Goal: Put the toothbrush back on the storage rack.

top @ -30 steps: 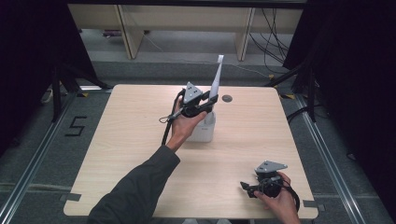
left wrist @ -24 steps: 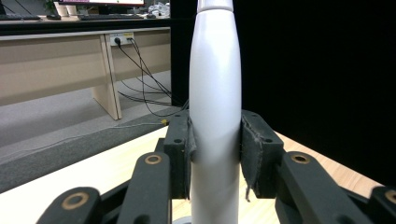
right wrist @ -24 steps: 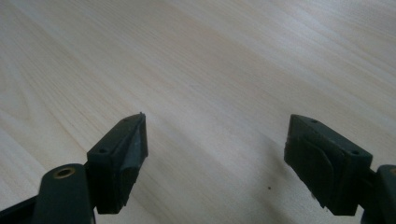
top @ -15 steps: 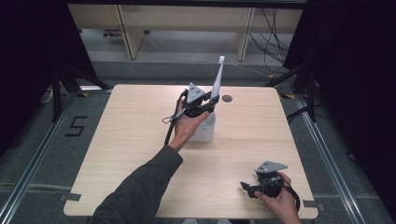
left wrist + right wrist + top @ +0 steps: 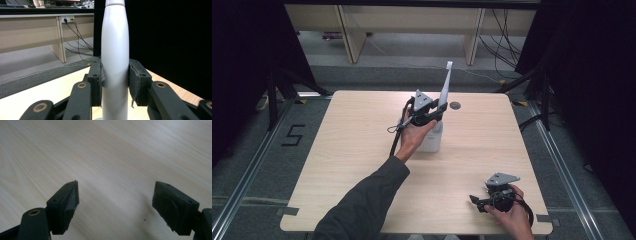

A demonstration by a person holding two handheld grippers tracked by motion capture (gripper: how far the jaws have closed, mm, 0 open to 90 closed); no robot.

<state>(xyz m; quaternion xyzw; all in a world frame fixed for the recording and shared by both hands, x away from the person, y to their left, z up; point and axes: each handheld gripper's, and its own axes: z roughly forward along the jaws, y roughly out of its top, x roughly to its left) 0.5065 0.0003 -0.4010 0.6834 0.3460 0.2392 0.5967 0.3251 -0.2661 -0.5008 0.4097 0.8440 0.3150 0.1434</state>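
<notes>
The electric toothbrush (image 5: 443, 90) stands nearly upright at the far middle of the desk (image 5: 347, 150), its long axis running up from the white charging base (image 5: 433, 140) to the small brush head, which leans slightly to the right. We hold it in the left claw (image 5: 435, 111), whose pads (image 5: 96, 80) press on either side of the white handle partway up; in the left gripper view the handle rises straight between the jaws. So the thing lies within that claw already, and we judge that any lift must go along the handle's axis, straight up off the base. The right claw (image 5: 475, 201) rests at the near right corner, well apart from the toothbrush, its jaws spread with nothing between them above bare wood. The desk is pale wood grain, with a dark round grommet (image 5: 455, 105) at its far edge. Beyond lie grey carpet, light wooden furniture legs, trailing cables and black curtains at both sides.
</notes>
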